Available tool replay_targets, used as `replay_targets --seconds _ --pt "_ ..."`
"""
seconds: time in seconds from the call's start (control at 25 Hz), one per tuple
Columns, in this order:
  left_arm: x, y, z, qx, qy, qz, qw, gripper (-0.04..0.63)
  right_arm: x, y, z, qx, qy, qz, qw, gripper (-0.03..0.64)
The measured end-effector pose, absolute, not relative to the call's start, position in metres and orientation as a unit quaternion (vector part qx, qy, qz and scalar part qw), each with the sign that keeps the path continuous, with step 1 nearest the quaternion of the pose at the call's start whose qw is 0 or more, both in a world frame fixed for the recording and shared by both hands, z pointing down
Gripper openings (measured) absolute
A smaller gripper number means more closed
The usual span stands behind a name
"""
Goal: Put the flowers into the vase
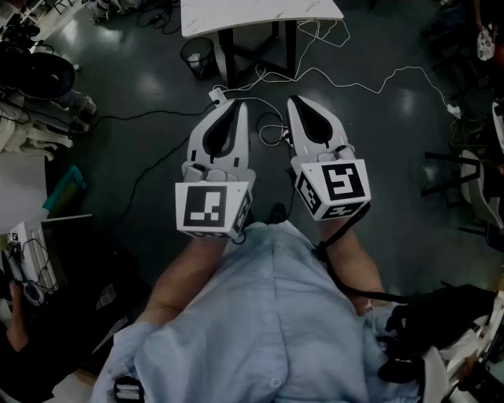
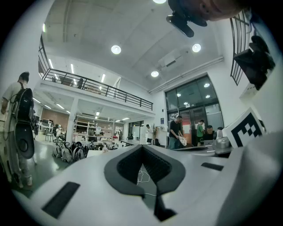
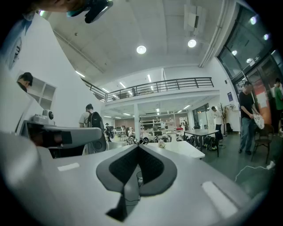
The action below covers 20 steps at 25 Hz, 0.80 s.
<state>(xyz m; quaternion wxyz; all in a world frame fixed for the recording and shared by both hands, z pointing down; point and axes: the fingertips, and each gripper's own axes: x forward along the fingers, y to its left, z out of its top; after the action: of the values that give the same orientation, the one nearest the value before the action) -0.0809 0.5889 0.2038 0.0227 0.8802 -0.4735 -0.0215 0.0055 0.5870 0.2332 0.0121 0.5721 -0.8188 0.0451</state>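
Left gripper: one, level, jaws pressed together, nothing between them.
Right gripper: one, level beside it, clenched, empty.
Table: one, white, ahead.
Bin: one, under the table.
Flowers: perhaps the pale clump on the table; too small to tell.

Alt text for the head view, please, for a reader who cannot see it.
Two white grippers, the left gripper and the right gripper, are held side by side, shut and empty, above a dark floor with cables. A white table and wire bin stand beyond.
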Motion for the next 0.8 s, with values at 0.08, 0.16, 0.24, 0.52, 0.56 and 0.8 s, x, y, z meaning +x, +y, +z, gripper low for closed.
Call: replay_targets --seconds 0.08,0.16,0.24,0.52,0.56,0.8 --pt "-0.077 0.588 0.205 0.881 -0.473 -0.021 0.022 0.005 0.009 0.586 0.234 0.573 -0.818 0.045 0.011 0.0" --pt "-0.073 0.587 0.207 0.881 -0.472 -0.021 0.024 0.005 0.014 0.585 0.235 0.574 -0.818 0.046 0.01 0.0" --pt "-0.067 0.587 0.209 0.882 -0.471 -0.02 0.026 0.005 0.019 0.586 0.237 0.574 -0.817 0.05 0.01 0.0" --pt "-0.043 0.577 0.215 0.883 -0.469 -0.012 0.022 0.005 0.046 0.578 0.242 0.573 -0.817 0.06 -0.005 0.0" --pt "-0.038 0.575 0.216 0.882 -0.47 -0.012 0.022 0.005 0.049 0.576 0.243 0.568 -0.821 0.064 -0.012 0.002" --pt "-0.025 0.573 0.233 0.876 -0.48 0.005 0.043 0.005 0.061 0.568 0.265 0.551 -0.83 0.09 -0.002 0.002"
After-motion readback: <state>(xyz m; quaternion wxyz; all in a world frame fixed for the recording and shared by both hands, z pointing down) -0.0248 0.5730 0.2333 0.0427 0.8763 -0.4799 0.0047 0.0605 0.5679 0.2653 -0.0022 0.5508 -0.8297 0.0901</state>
